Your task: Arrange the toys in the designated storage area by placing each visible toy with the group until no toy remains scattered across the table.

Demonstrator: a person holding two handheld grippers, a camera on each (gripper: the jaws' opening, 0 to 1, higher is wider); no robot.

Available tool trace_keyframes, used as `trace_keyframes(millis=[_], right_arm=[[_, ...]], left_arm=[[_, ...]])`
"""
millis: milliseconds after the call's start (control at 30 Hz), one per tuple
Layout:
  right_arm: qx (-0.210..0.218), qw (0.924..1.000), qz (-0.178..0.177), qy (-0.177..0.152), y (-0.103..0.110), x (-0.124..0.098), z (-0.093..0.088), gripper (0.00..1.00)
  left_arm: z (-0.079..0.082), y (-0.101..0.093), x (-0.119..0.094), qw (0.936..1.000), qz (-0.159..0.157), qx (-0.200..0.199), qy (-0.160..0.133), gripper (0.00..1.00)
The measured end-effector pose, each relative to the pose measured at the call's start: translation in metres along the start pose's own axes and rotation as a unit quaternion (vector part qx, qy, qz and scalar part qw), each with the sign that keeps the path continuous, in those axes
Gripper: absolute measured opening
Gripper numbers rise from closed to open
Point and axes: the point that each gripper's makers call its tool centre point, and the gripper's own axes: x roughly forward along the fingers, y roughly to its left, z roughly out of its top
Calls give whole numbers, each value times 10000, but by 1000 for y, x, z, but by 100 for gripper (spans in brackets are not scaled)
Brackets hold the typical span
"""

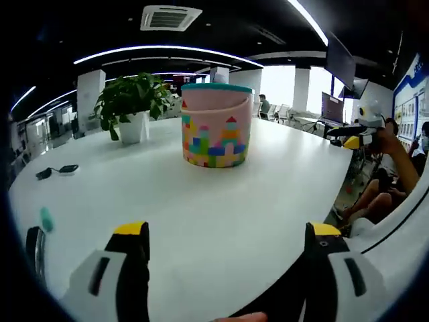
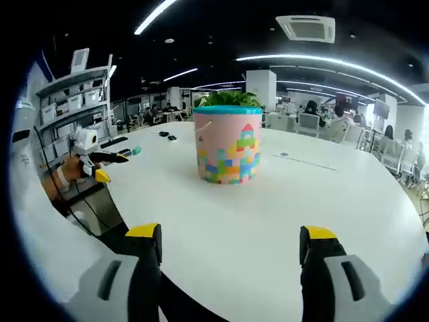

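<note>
On white table (image 1: 281,201), one pink bucket (image 1: 216,125), one potted plant (image 1: 132,107)

Looks like a big open-plan office. There's a huge white table (image 1: 221,201) like a meeting table, with a potted plant (image 1: 131,107) on it at about 11 o'clock in the left gripper view. Ceiling is dark with long curved light strips (image 1: 161,50) and a cassette AC vent (image 1: 171,17) up at 12. In the right gripper view you get shelving racks (image 2: 77,100) at 10 o'clock and rows of office chairs (image 2: 308,124) and desks at 2 o'clock. Monitors (image 1: 332,107) sit at 2 o'clock in the left gripper view, and people are seated off the table edge at 3.
</note>
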Motion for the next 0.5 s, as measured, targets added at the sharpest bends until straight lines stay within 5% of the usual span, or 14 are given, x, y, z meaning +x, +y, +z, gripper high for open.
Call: trace_keyframes(millis=[500], right_arm=[[234,9993,-262,-98,14,-5,-38,87]], left_arm=[[-10,-25,-14,9997,-10,243,47,99]])
